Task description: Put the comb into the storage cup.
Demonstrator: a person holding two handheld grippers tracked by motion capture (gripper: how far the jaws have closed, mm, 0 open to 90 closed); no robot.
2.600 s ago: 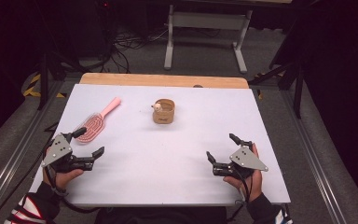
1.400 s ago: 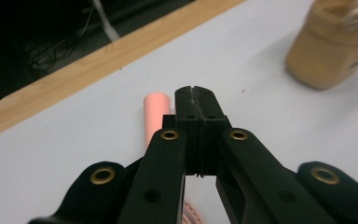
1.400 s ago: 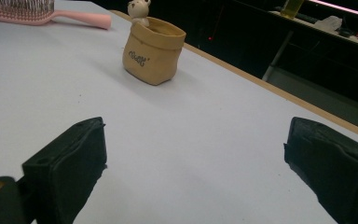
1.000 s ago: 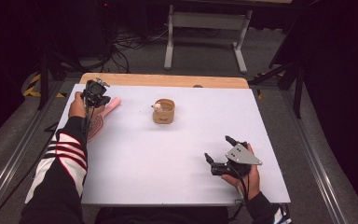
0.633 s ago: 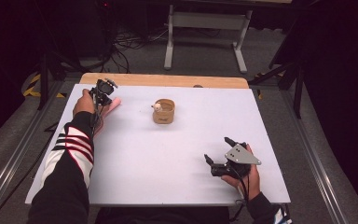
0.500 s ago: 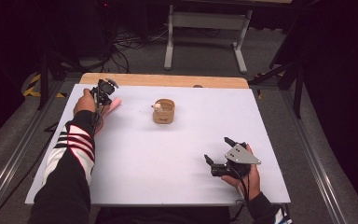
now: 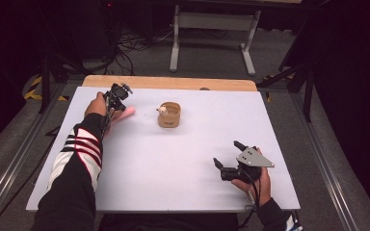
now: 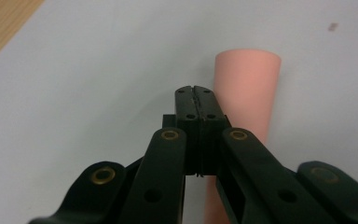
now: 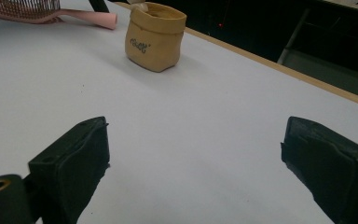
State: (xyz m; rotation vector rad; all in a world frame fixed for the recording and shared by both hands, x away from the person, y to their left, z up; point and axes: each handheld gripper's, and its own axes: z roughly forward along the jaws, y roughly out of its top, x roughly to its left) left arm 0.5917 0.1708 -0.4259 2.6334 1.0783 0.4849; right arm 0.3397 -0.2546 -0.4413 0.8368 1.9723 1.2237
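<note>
Left gripper [image 7: 117,92], jaws shut and empty, has reached from the tabletop's [image 7: 173,159] near-left corner to the far-left edge, tips just beside the brush [image 8: 246,84] handle; a push seems underway. Right gripper [image 7: 231,167] rests wide open near the near-right corner.
</note>
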